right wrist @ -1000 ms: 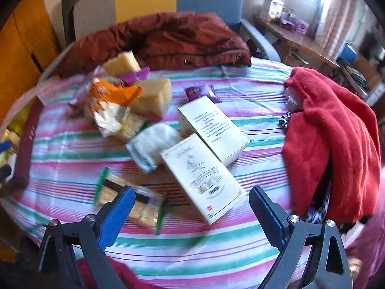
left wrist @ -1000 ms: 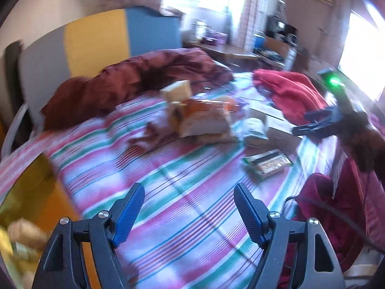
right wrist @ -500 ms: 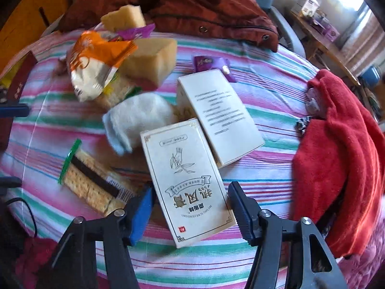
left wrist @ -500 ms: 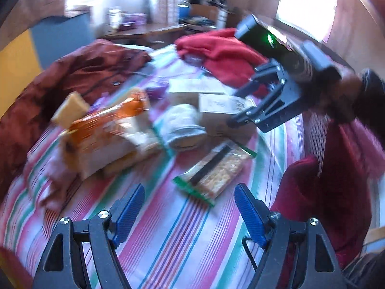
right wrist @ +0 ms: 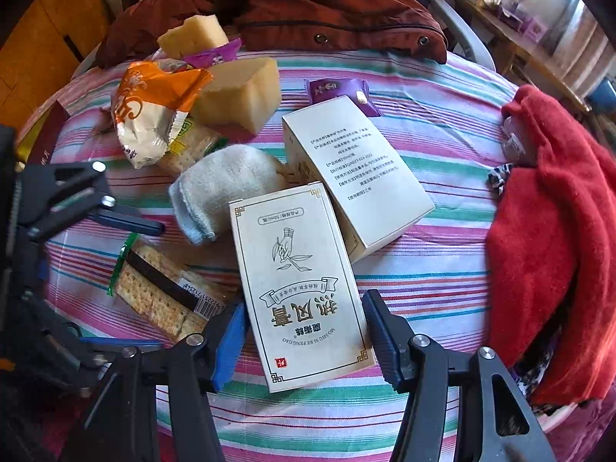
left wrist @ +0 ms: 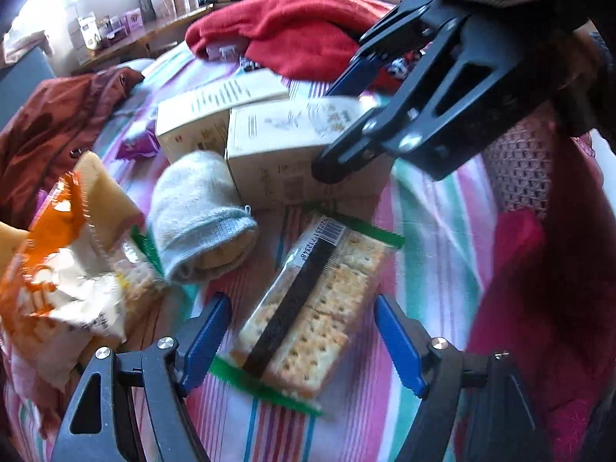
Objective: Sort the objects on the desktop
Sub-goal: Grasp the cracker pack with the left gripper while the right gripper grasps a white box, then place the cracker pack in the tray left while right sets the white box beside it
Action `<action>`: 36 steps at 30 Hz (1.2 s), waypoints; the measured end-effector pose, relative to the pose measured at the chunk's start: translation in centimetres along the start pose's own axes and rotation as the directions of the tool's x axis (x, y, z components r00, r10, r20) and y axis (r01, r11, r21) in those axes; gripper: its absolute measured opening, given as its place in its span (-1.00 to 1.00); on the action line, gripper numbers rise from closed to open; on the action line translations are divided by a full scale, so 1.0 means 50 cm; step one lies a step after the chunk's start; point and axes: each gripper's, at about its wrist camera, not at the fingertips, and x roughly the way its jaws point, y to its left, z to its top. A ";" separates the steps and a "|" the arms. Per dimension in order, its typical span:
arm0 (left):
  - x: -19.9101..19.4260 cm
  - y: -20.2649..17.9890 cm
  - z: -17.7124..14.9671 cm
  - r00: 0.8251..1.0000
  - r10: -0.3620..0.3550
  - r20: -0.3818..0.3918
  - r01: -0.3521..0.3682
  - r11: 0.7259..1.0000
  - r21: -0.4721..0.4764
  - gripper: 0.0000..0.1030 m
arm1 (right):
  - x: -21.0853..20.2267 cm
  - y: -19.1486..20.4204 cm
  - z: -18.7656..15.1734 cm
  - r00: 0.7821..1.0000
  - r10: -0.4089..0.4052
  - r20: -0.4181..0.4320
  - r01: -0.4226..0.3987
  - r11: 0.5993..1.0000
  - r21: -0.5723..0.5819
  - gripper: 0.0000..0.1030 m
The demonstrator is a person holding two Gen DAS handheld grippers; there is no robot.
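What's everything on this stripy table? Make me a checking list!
Surface: striped cloth, crowded.
Job's things: cracker pack; printed box leaning against a second box; grey rolled sock; orange snack bag; yellow sponge block; purple sachet.
Clutter: red towel at one edge, brown jacket at the far edge.
Grippers: left gripper open, straddling the cracker pack without touching; right gripper pads against the printed box's sides.
Cables: nothing seen.
Surroundings: desk by a bright window.
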 end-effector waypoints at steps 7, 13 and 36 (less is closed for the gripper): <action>0.000 0.012 -0.014 0.999 0.015 0.052 -0.009 0.992 -0.123 0.43 | 0.005 -0.002 -0.003 1.000 0.014 -0.019 -0.014 1.000 0.014 0.16; -0.032 0.008 -0.051 0.996 0.058 0.073 -0.039 0.970 -0.239 -0.03 | 0.008 0.056 -0.008 0.999 -0.029 -0.035 0.025 0.993 -0.115 0.00; -0.306 0.006 -0.335 0.913 0.334 0.235 -0.094 0.732 -0.675 -0.03 | -0.130 0.246 -0.061 0.963 0.183 0.197 -0.168 0.982 -0.092 0.00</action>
